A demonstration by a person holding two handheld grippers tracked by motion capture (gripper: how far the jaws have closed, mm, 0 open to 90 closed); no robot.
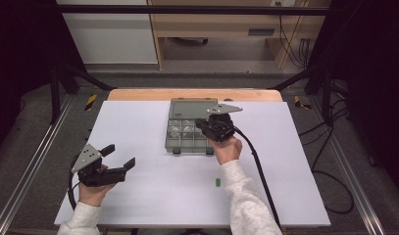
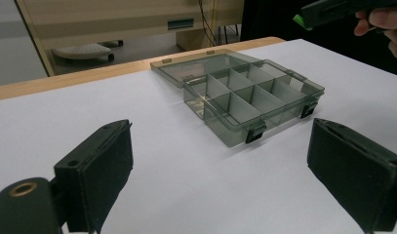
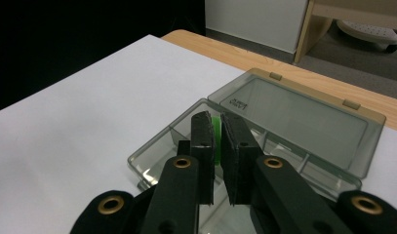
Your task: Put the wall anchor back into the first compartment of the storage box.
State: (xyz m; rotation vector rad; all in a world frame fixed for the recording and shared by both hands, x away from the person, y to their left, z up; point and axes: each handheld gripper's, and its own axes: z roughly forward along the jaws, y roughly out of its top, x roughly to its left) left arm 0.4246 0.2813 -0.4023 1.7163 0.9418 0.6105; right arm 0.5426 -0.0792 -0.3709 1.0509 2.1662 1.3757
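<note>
Right tool (image 3: 216,146) is clamped on a small green piece (image 3: 216,131), hanging over the open compartment box (image 3: 284,122). I'd centre it above one cell, lower until the piece clears the dividers, then part the jaws slowly so it drops straight in. Left tool (image 1: 119,157) rests on the desk (image 1: 153,191), jaws wide apart and empty. Another green piece (image 1: 218,182) lies behind my right hand (image 1: 227,149).

A white sheet (image 1: 153,191) covers a wooden table (image 1: 138,94) inside a black frame (image 1: 187,10). Grey carpet (image 1: 35,142) lies around it, with metal rails (image 1: 20,176) at both sides. Behind stand a white cabinet (image 1: 109,34) and a light wooden desk (image 1: 221,24), cables (image 1: 297,49) hanging beside it.
</note>
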